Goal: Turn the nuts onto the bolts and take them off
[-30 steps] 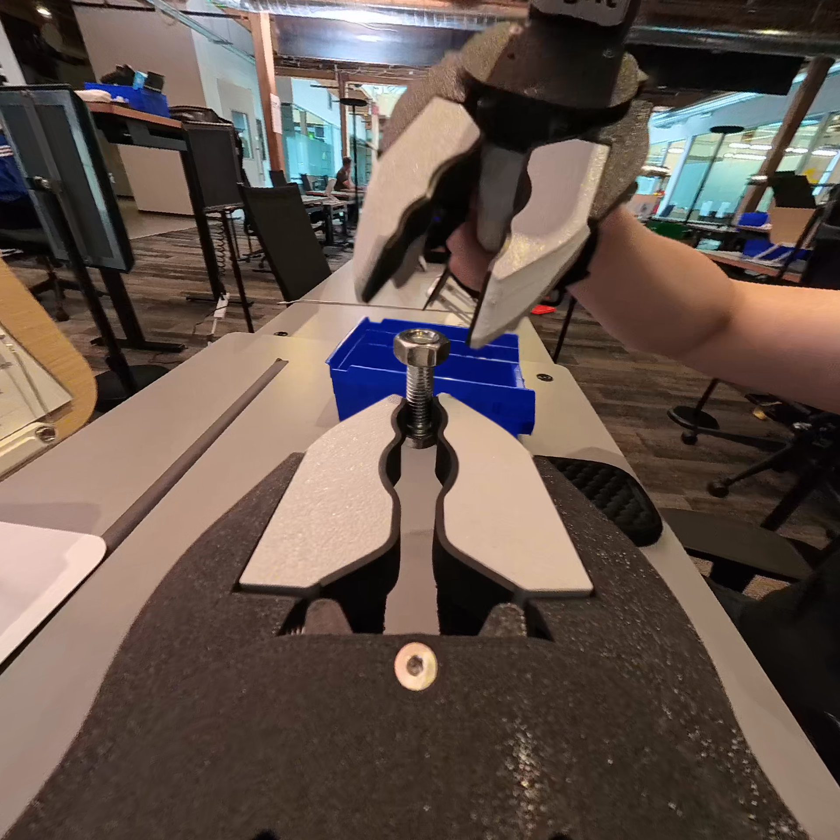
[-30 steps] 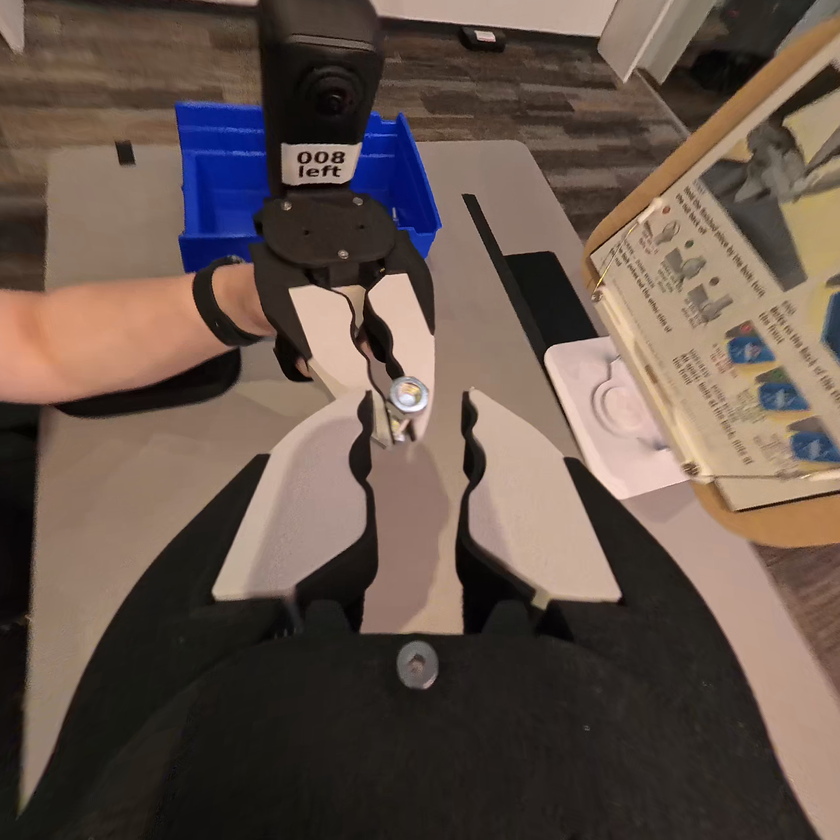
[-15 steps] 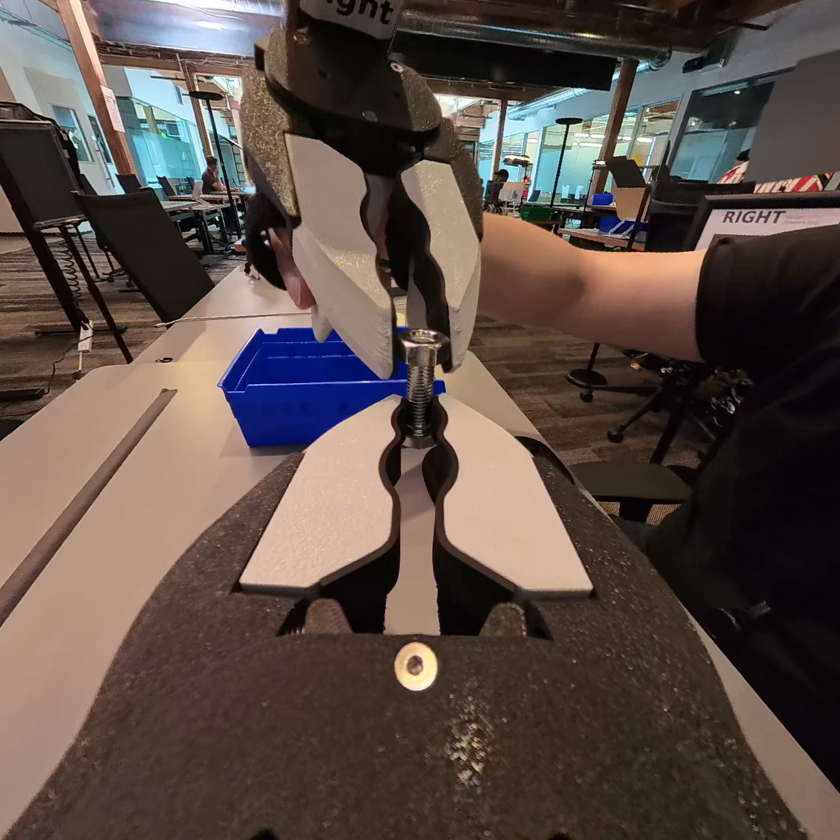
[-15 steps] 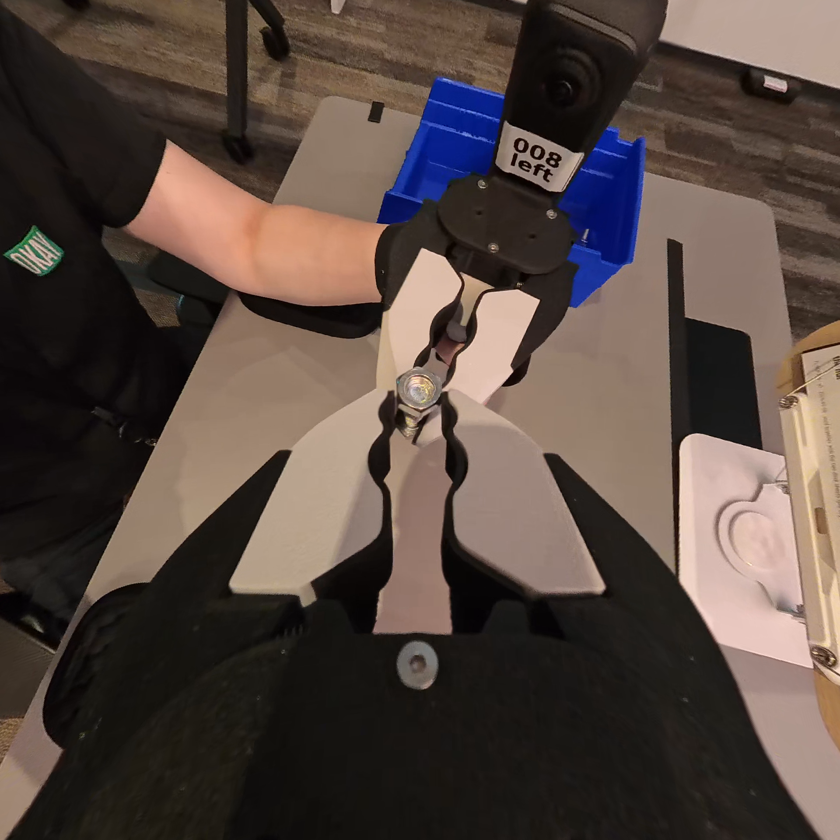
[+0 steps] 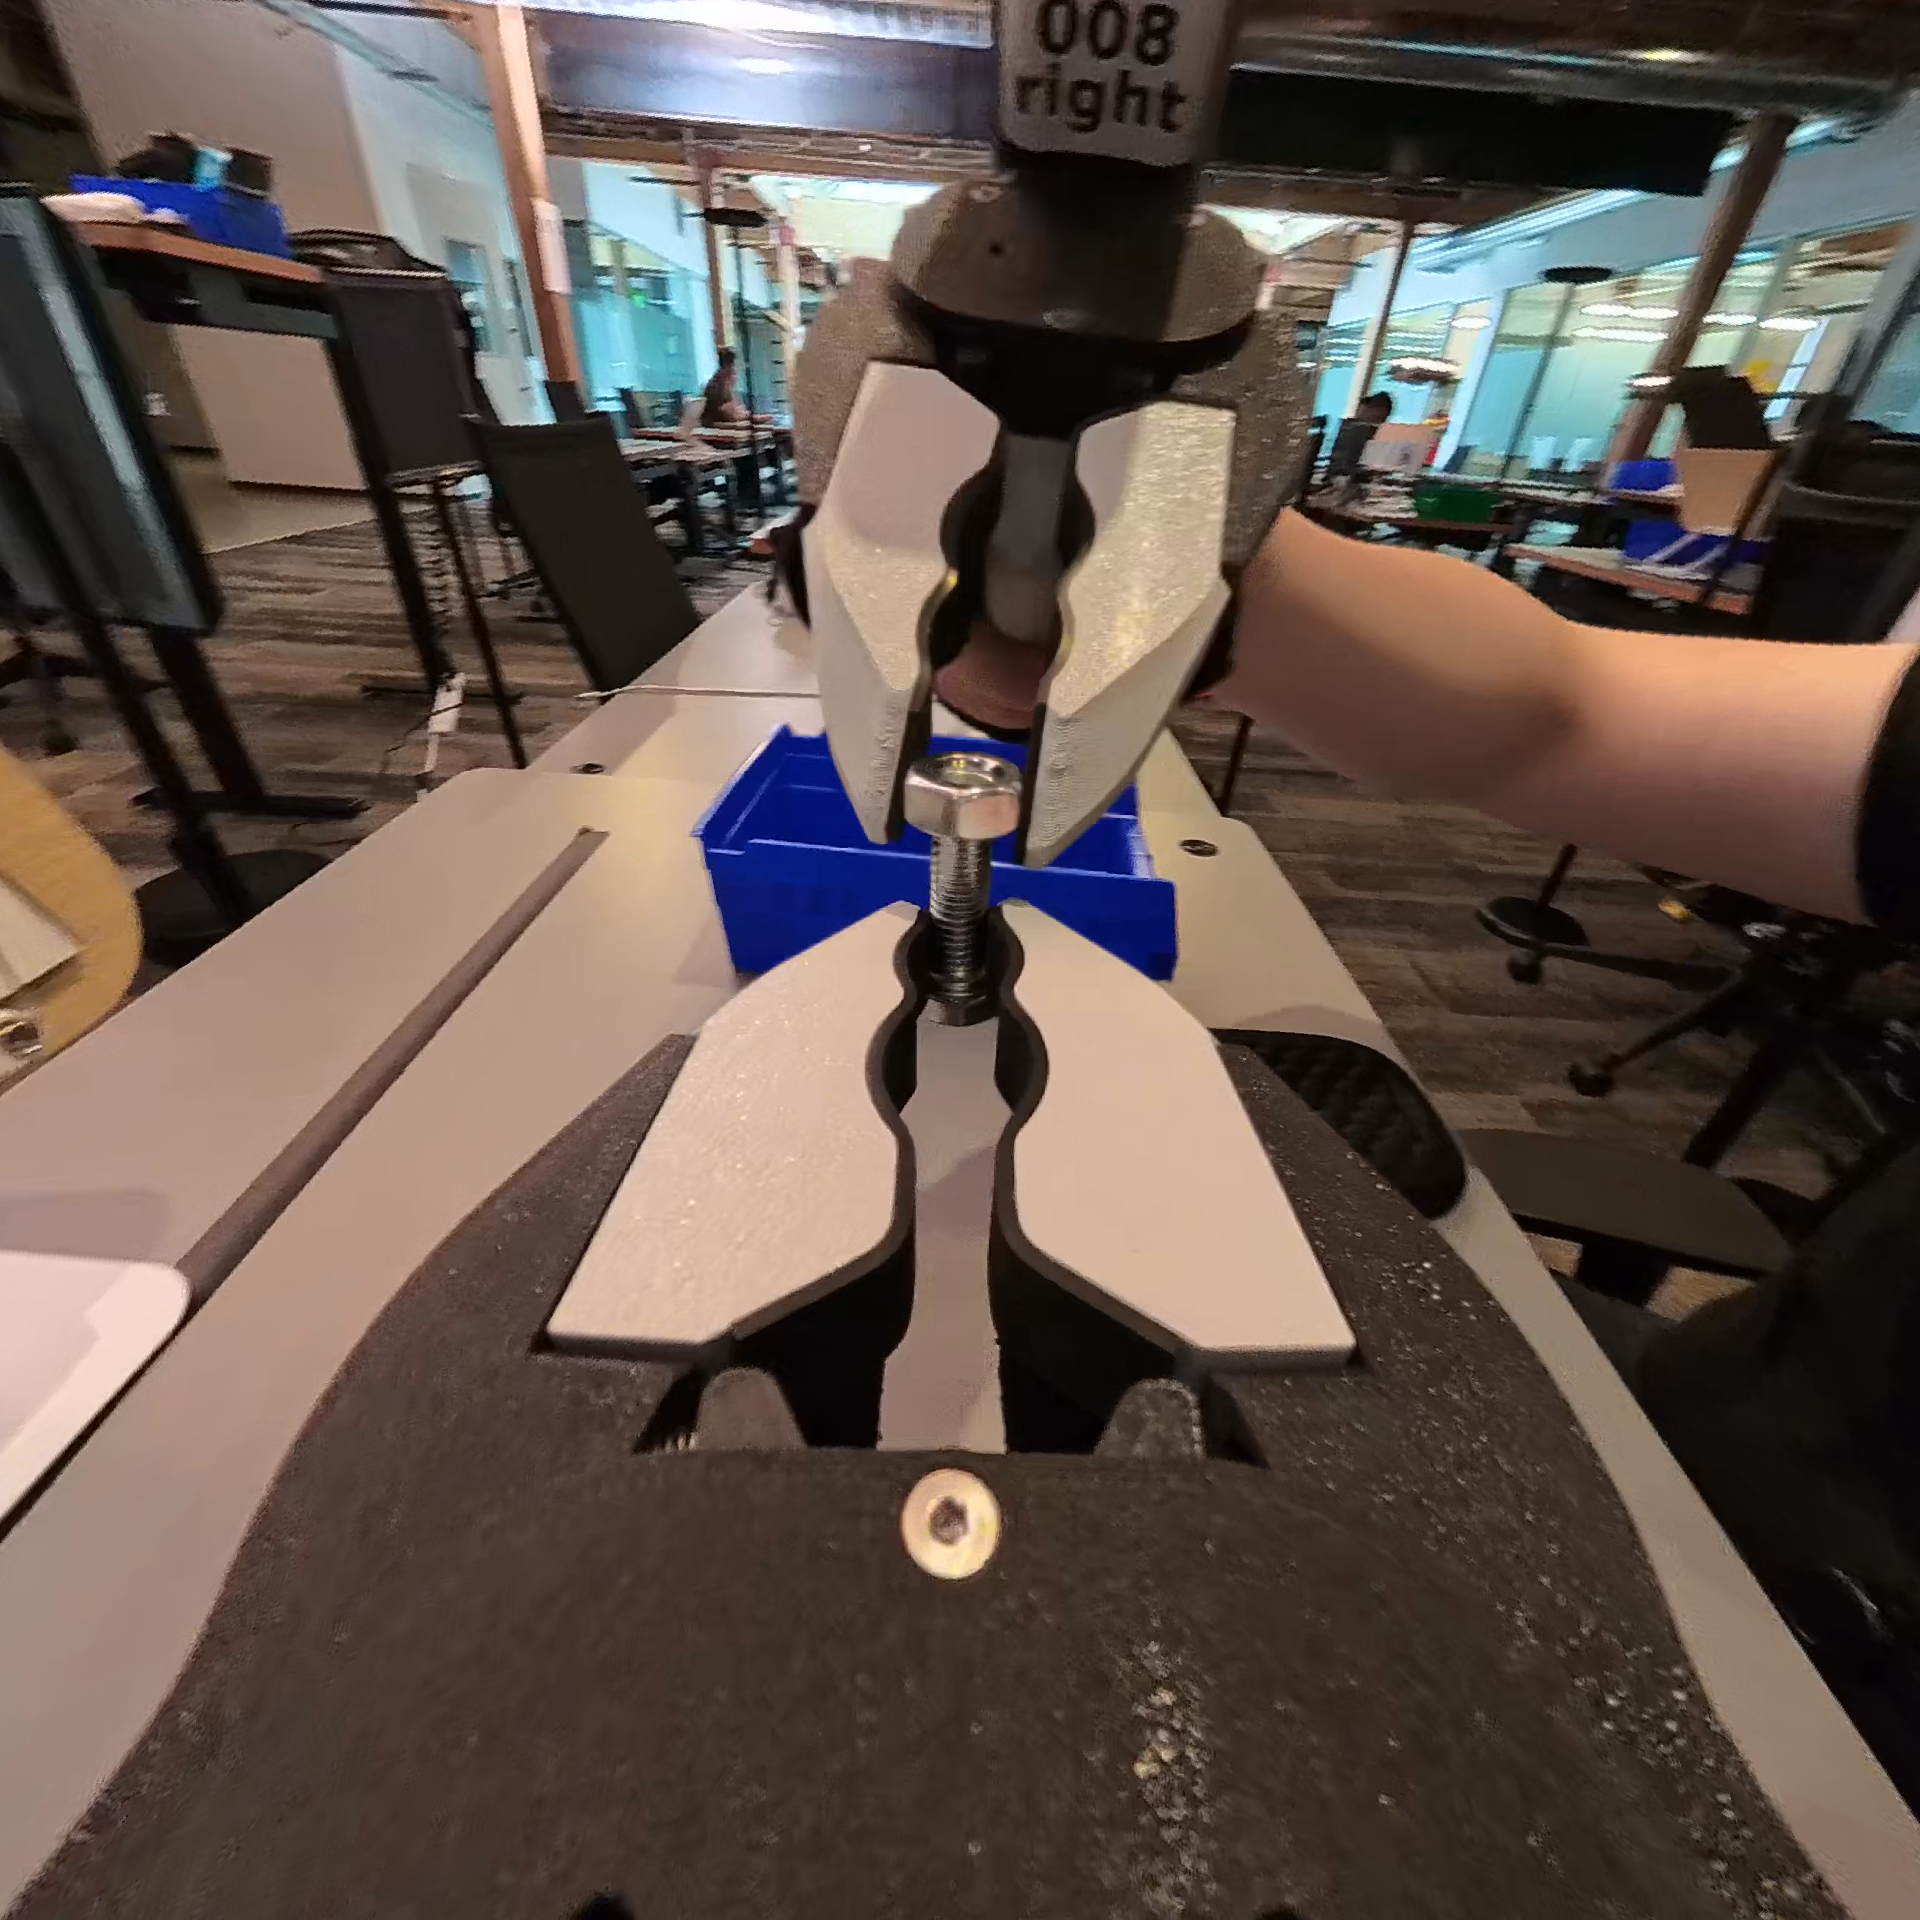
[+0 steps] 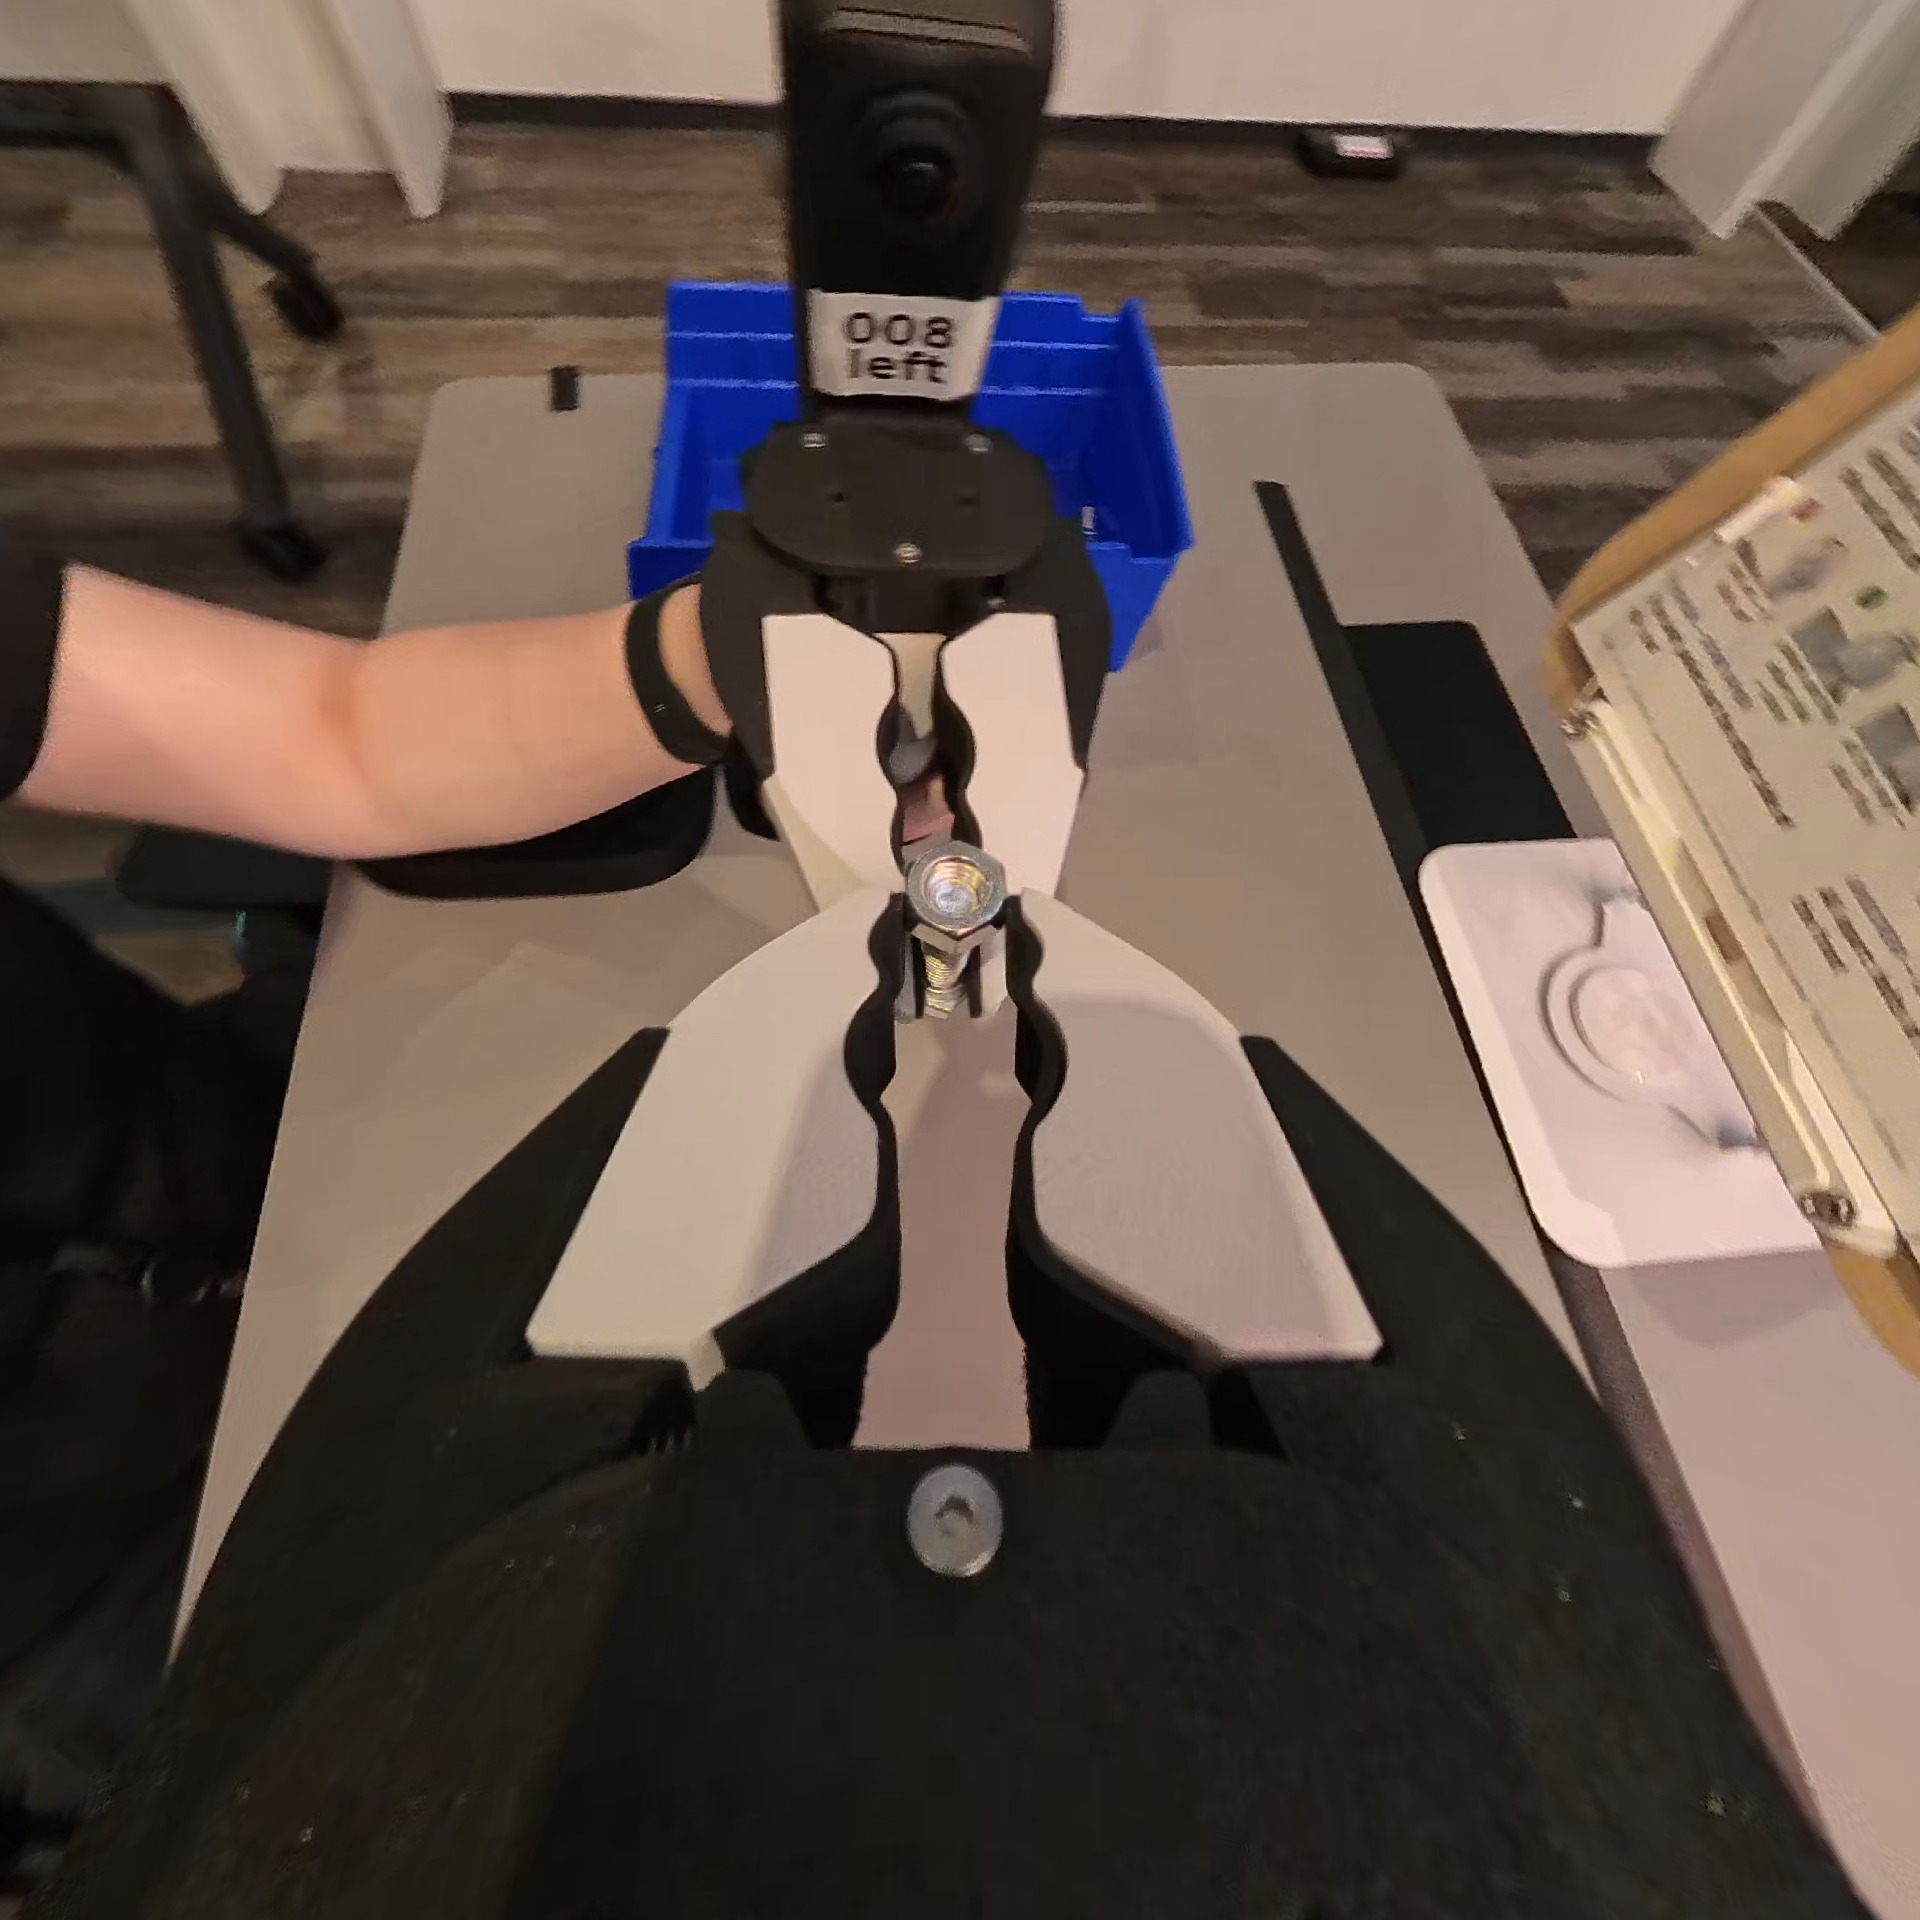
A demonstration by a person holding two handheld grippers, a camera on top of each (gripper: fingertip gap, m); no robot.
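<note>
Left wrist view: left gripper (image 5: pixel 958 961) jaws clamping upright bolt (image 5: pixel 954 894), right gripper (image 5: pixel 961 826) jaws around nut (image 5: pixel 961 798).

The right gripper (image 6: pixel 951 914) closes its pale fingers on the hex nut (image 6: pixel 953 894) atop the upright bolt (image 6: pixel 940 977); the left gripper (image 6: pixel 925 883), opposite, clamps the bolt lower down; a blue bin (image 6: pixel 1132 447) sits at the grey table's (image 6: pixel 436 935) far edge; a white tray (image 6: pixel 1538 1060) lies at its right edge, beside a tilted instruction board (image 6: pixel 1787 810)
</note>
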